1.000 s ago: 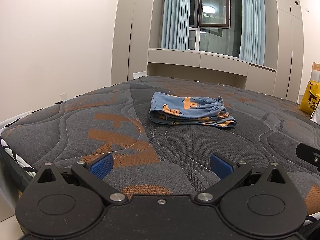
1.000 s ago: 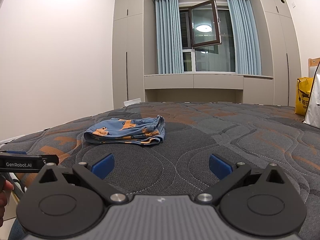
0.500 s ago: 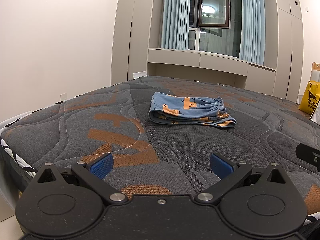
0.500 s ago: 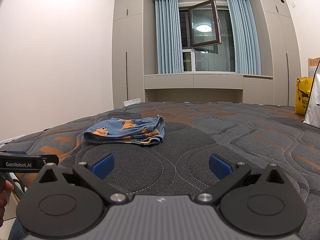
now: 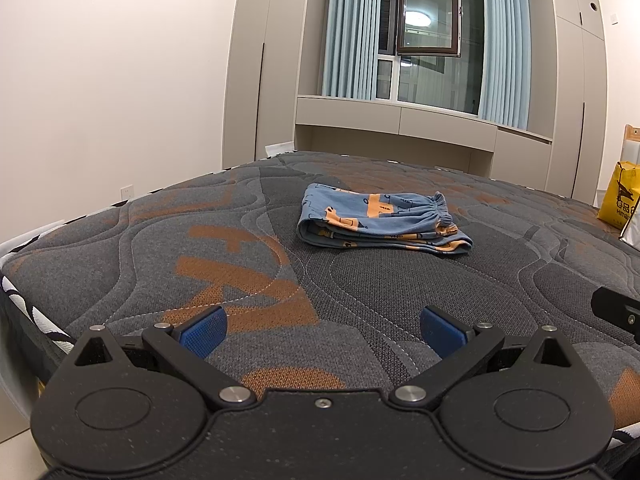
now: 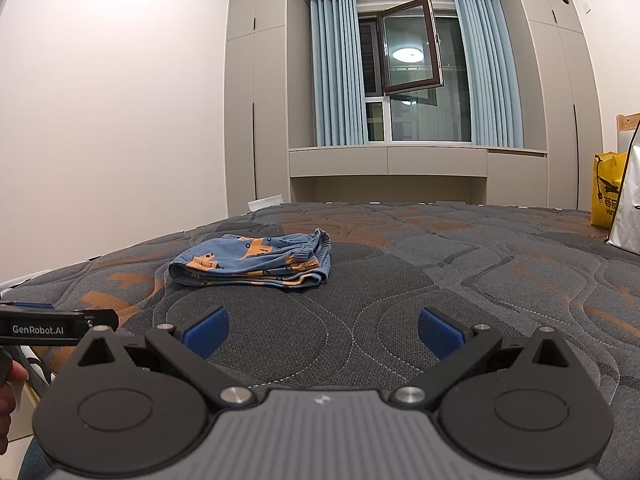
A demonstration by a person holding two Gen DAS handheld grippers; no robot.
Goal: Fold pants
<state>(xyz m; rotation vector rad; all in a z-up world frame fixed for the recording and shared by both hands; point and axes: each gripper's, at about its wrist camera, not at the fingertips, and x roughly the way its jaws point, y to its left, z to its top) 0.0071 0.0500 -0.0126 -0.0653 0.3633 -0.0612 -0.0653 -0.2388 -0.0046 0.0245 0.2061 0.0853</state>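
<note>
Pants [image 5: 380, 220]: blue with orange print, folded into a compact bundle, lying on the mattress [image 5: 400, 292] at 12 o'clock from the left claw and at 11 o'clock from the right claw; gathered waistband at the bundle's right end.
Left claw [image 5: 322, 326]: spread wide, holding nothing, low over the near edge of the mattress, well apart from the pants.
Right claw [image 6: 323, 330]: spread wide, holding nothing, also low at the near edge.
Yellow bag [image 6: 606, 190]: 2 o'clock, past the mattress.
</note>
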